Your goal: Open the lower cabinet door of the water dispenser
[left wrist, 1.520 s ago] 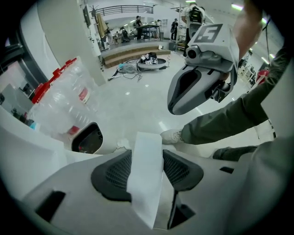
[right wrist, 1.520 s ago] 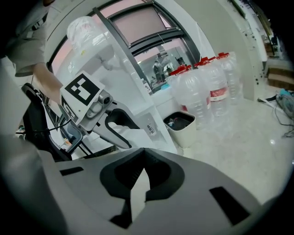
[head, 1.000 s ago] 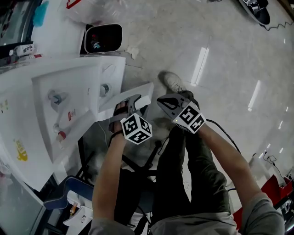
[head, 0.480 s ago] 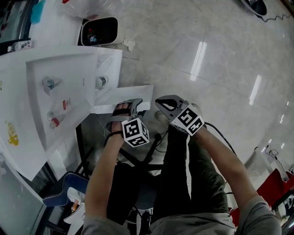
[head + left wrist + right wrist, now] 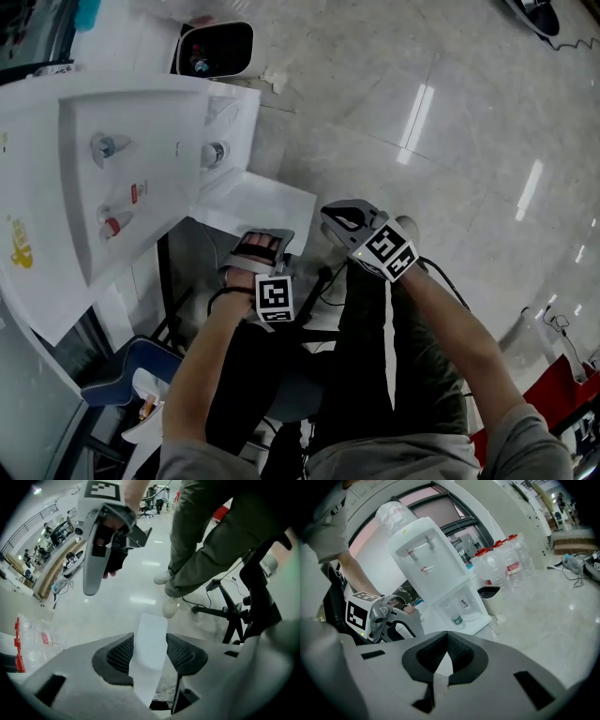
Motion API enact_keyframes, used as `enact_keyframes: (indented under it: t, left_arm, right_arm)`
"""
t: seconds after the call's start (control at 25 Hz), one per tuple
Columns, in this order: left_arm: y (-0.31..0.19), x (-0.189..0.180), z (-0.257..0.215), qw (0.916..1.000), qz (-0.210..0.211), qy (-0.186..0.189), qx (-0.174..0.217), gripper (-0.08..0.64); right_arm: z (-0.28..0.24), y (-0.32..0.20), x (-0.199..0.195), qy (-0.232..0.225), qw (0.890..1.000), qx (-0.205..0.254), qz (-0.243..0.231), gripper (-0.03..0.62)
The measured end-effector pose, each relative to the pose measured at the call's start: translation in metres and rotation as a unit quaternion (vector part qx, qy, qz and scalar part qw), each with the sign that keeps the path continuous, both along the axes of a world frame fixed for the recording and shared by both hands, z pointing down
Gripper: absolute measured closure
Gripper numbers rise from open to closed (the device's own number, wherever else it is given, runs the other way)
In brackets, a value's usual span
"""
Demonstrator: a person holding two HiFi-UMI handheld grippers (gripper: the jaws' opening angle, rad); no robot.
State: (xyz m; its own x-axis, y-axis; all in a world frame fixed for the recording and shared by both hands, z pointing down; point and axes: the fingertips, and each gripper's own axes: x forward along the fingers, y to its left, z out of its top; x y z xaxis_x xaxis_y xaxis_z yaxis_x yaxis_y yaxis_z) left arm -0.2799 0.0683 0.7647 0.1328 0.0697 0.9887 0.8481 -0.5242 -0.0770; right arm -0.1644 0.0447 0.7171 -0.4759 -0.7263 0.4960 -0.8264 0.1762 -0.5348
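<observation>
The white water dispenser stands at the left. Its lower cabinet door is swung wide out over the floor, and the cabinet behind it is open with a small cup inside. My left gripper points down at the door's free edge, its pads shut on the thin white panel. My right gripper is shut with nothing in it. It hangs just right of the door, apart from it.
A bin stands beside the dispenser, and several water bottles line the wall beyond it. The person's legs and shoes and a black chair base are close under the grippers. Glossy floor stretches to the right.
The door has swung further out from the dispenser. My left gripper has moved with it toward the person and rolled. The right gripper has shifted slightly.
</observation>
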Motion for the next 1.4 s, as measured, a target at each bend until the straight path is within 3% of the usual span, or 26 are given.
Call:
enact_keyframes:
  t: [0.24,0.4,0.72,1.08,1.2,1.4]
  left_arm:
    - [0.011,-0.027,-0.001,0.9987,0.04,-0.028,0.012,0.344]
    - [0.009,-0.038,0.003,0.9969,0.065,-0.025,0.037,0.344]
    - [0.011,-0.044,0.004,0.9964,0.065,-0.027,0.048,0.344]
    - [0.008,-0.035,-0.039,0.9984,-0.009,-0.018,0.054,0.302]
    - [0.013,-0.028,-0.065,0.9969,-0.072,-0.006,0.032,0.304]
    - [0.017,0.0,-0.114,0.9747,-0.219,0.045,-0.004,0.325]
  right_arm:
    - [0.0,0.01,-0.013,-0.004,1.0,0.0,-0.018,0.581]
    - [-0.002,0.017,-0.016,-0.003,1.0,0.0,-0.028,0.581]
    - [-0.015,0.022,-0.018,-0.002,0.999,0.013,-0.035,0.581]
    - [-0.049,0.036,-0.007,0.008,0.999,0.026,-0.039,0.581]
    - [-0.068,0.044,-0.006,0.008,0.999,0.03,-0.04,0.581]
    - [-0.102,0.055,0.0,0.007,0.999,0.031,-0.034,0.581]
